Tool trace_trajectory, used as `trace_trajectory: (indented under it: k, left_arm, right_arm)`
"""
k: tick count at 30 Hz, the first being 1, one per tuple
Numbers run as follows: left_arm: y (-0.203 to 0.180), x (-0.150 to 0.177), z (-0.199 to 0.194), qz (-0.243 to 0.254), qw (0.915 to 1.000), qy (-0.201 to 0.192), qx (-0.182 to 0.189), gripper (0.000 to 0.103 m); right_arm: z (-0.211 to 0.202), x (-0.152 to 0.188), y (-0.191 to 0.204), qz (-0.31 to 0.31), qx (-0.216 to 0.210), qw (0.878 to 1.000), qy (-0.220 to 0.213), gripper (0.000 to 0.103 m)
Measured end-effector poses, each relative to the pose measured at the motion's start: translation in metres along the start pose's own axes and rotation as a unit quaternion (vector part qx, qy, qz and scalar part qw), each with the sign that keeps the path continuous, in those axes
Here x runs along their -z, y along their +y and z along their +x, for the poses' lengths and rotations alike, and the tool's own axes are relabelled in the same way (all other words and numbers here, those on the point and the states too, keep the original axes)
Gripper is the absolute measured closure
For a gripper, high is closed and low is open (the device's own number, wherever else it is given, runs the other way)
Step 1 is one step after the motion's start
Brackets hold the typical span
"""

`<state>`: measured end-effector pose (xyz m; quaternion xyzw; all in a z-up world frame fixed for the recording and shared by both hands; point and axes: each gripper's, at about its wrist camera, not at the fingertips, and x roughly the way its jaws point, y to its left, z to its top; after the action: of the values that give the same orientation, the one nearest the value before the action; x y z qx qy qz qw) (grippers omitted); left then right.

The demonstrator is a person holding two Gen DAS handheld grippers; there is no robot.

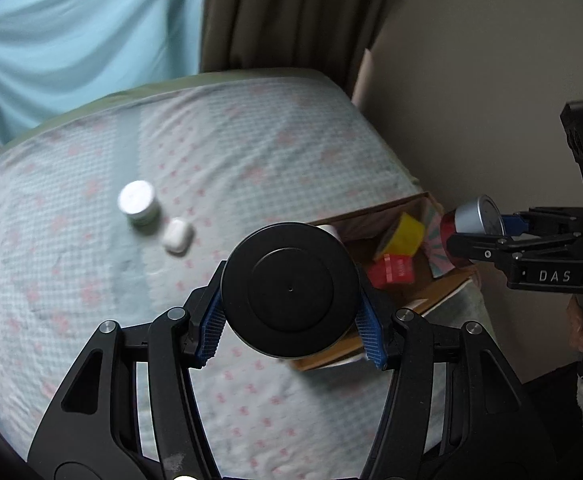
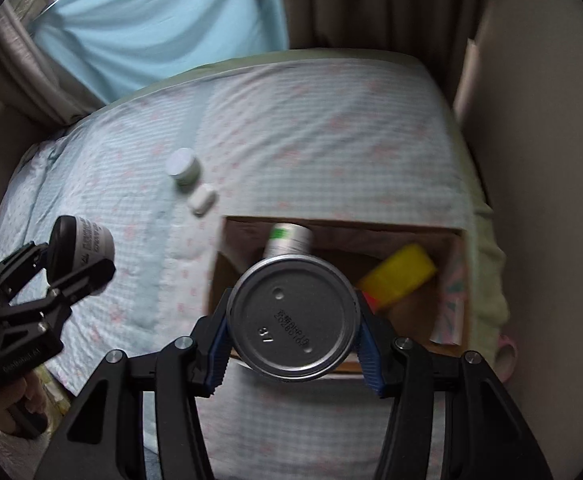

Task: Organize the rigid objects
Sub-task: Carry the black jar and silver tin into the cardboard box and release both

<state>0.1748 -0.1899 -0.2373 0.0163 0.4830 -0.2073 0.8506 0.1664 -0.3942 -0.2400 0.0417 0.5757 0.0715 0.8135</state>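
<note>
Two things lie on the bed: one jar (image 1: 138, 203), one white case (image 1: 178, 236). Your left tongs (image 1: 290, 320) pinch a black-lidded jar (image 1: 290, 290); right tongs (image 2: 293, 350) pinch a can (image 2: 293, 322) over the box (image 2: 411, 228).

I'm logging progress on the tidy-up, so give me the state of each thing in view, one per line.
left gripper: shut on the black-lidded jar.
right gripper: shut on the can, bottom toward the camera.
cardboard box: open, partly filled.
yellow container: in the box, tilted.
white bottle: in the box.
silver-lidded jar: upright on the bed, outside the box.
white case: closed, beside that jar.
</note>
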Motion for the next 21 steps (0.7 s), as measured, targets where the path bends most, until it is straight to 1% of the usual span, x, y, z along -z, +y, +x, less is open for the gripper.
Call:
trace_trajectory:
  k: [1,4,11,16,21]
  left_arm:
    - [-0.007,-0.002,0.004,0.001,1.0,0.001,0.002,0.05]
    - [-0.027,-0.004,0.019,0.004,0.9999,0.012,0.007,0.05]
    - [-0.064,0.003,0.052,0.021,0.9988,0.045,0.006,0.05]
    - [-0.082,0.011,0.082,0.028,0.9973,0.067,0.01,0.05]
    - [-0.097,0.026,0.117,0.042,0.9938,0.102,0.014,0.05]
  right_arm:
    - [0.0,0.004,-0.009,-0.005,0.006,1.0,-0.006,0.053]
    - [0.003,0.014,-0.04,0.015,0.011,1.0,0.0,0.053]
    - [0.025,0.028,-0.084,0.039,0.016,0.999,0.021,0.053]
    - [0.05,0.035,-0.103,0.054,0.008,0.997,0.045,0.053]
    - [0.077,0.039,-0.108,0.038,0.004,0.997,0.06,0.053]
